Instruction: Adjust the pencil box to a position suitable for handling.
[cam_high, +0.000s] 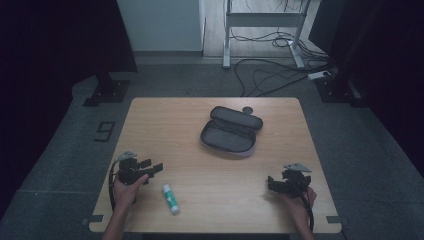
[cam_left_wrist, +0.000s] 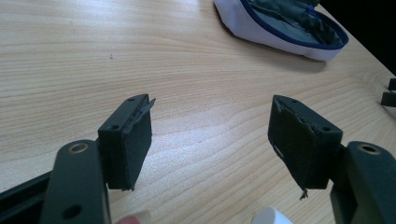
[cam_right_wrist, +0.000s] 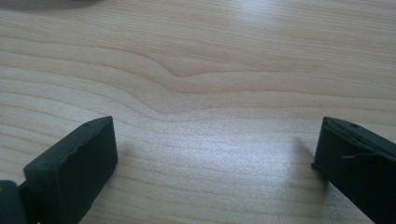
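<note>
A: Start with the biggest thing. How many tables?

B: One wooden table (cam_high: 200, 150), pale, with rounded corners. Everything else lies on it or hovers at its near edge.

A: And next in size?

B: One pencil case (cam_high: 231, 131), unzipped and lying open, on the far half of the table a little right of the middle. The left gripper view catches its white and blue rim (cam_left_wrist: 280, 28) at the top. Just behind it on the tabletop there is one small dark round thing (cam_high: 247, 109); I cannot tell what it is.

A: The grippers?

B: Two, each held in a hand. The left gripper (cam_high: 152, 166) is at the near left of the table, jaws spread apart with only bare wood between them in its own view (cam_left_wrist: 210, 140). The right gripper (cam_high: 271, 183) is at the near right, well apart from the other, and its jaws also stand wide, again over bare wood (cam_right_wrist: 215, 154). Neither holds anything.

A: Smallest?

B: One glue stick (cam_high: 170, 198), white with a green band, lying flat near the front edge, just beside the left gripper on its right. Its white end (cam_left_wrist: 272, 216) peeks in at the bottom of the left gripper view. It is well apart from the pencil case.
</note>
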